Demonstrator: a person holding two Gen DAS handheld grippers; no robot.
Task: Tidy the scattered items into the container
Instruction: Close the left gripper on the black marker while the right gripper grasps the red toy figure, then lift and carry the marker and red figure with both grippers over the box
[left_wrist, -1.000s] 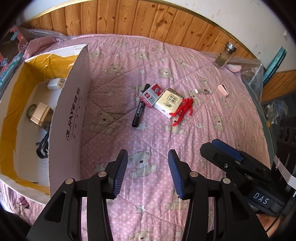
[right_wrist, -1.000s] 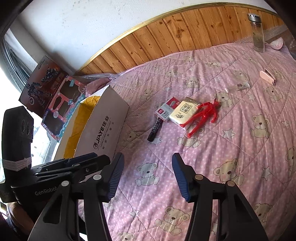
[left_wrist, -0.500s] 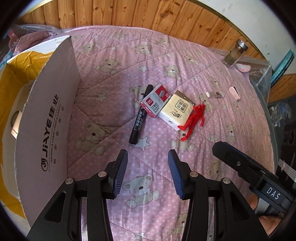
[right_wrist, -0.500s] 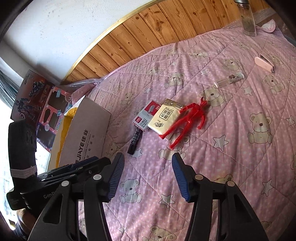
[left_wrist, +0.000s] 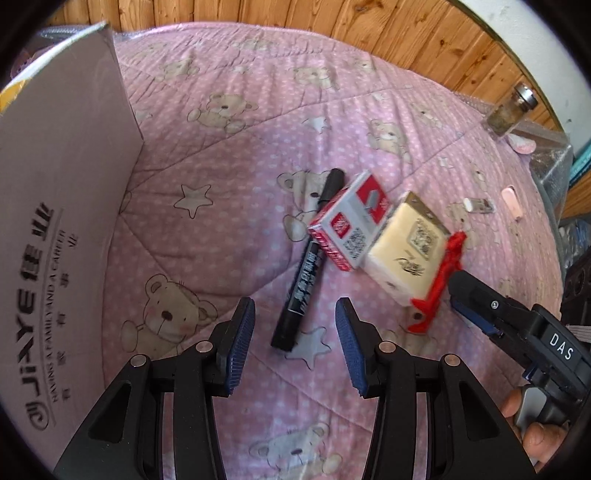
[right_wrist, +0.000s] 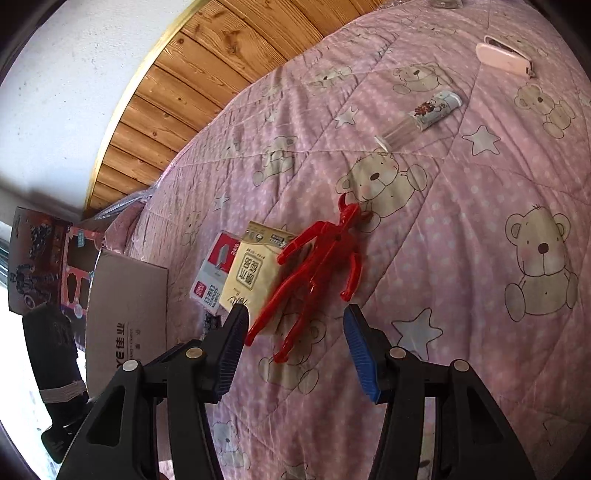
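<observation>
On the pink bed, the black marker (left_wrist: 309, 264) lay just ahead of the wide-open, empty left claw (left_wrist: 294, 345), pointing away from it. The red toy figure (right_wrist: 320, 273) lay before the open, empty right claw (right_wrist: 293, 350).

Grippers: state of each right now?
Left gripper: open, empty, over the marker.
Right gripper: open, empty, over the red figure.

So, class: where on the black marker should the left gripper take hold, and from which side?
Grip the black marker mid-barrel, coming from above with the open left gripper, jaws across its width. It lies flat on the quilt, its far end against the red-and-white box; the near half is free.
</observation>
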